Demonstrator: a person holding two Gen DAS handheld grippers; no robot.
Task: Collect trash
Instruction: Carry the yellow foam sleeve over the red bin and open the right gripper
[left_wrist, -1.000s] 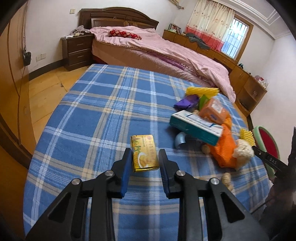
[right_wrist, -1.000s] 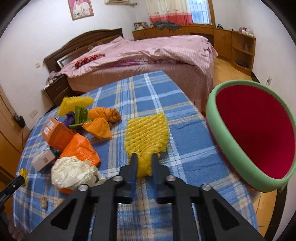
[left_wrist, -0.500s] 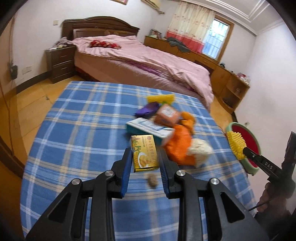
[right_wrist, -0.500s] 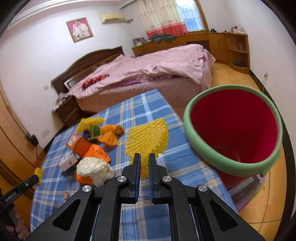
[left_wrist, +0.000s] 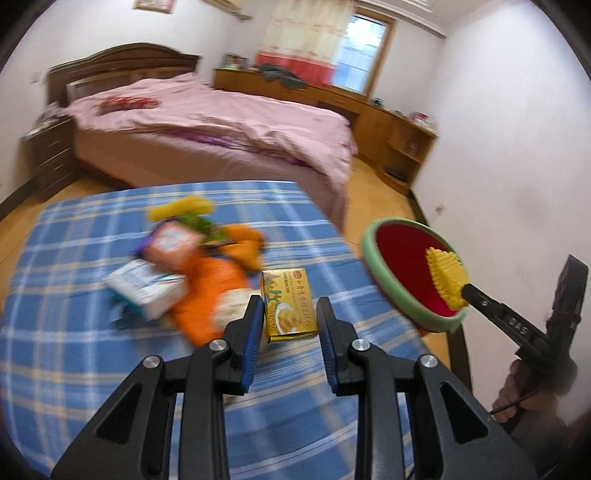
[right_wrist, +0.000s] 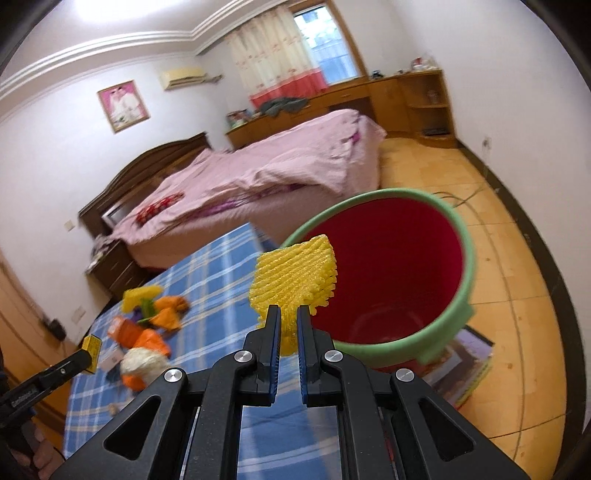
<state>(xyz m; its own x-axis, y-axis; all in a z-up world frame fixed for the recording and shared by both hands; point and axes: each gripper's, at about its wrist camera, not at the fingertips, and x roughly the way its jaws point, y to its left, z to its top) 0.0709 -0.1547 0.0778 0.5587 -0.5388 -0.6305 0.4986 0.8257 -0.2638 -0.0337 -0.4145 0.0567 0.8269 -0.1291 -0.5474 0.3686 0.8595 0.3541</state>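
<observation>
Both tongs are seen clenched on trash. By the left gripper (left_wrist: 290, 317) a small yellow cake box (left_wrist: 289, 305) is gripped between the blue-padded fingers (left_wrist: 252, 334), lifted clear of the blue plaid tablecloth (left_wrist: 74, 332); the box stands on end, its printed face turned toward the camera. By the right gripper (right_wrist: 289, 325) a yellow foam fruit net (right_wrist: 295, 282) is pinched at its lower end, the rest of the net fanning out above the fingertips. In the right wrist view the net is held at the near left rim of a green bucket with a red interior (right_wrist: 461, 236), which stands to the right of the table over the wooden floor (right_wrist: 517, 258). In the left wrist view the same net (left_wrist: 447, 275) is seen against the red inside of the bucket (left_wrist: 373, 266), at the tip of the right gripper (left_wrist: 466, 292).

More trash is left on the far left part of the cloth: a white and teal carton (left_wrist: 146, 286), an orange bag (left_wrist: 207, 291), a second yellow foam net (left_wrist: 181, 208) and a crumpled white wad (right_wrist: 142, 363); this pile is blurred in the left wrist view. A bed with a pink cover (left_wrist: 207, 122) lies beyond the table.
</observation>
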